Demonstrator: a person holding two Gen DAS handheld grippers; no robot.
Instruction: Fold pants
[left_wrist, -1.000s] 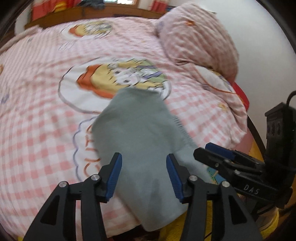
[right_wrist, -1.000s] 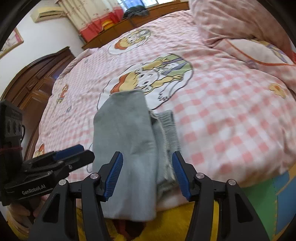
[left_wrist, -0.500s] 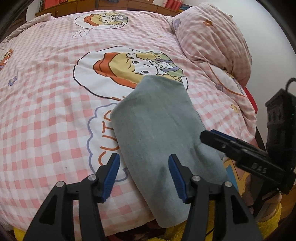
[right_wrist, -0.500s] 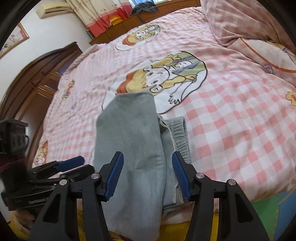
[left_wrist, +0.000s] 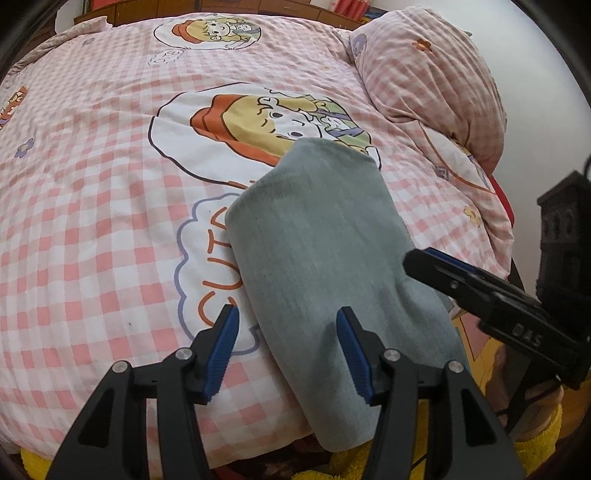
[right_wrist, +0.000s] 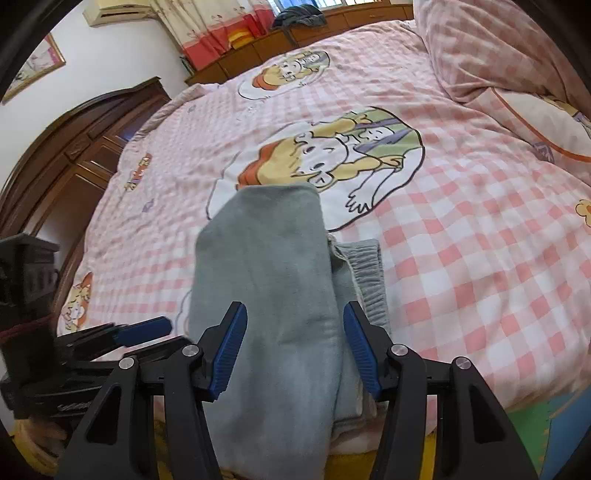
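Pants (left_wrist: 325, 258) lie folded at the bed's (left_wrist: 92, 192) near edge; my left tongs (left_wrist: 286, 349) and right tongs (right_wrist: 293, 345) have backed off, both gaping empty.

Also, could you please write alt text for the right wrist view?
Folded grey pants lie on a pink checked bedspread, hanging over its near edge, with the open right hand-held gripper above them. The left hand-held gripper shows at left.
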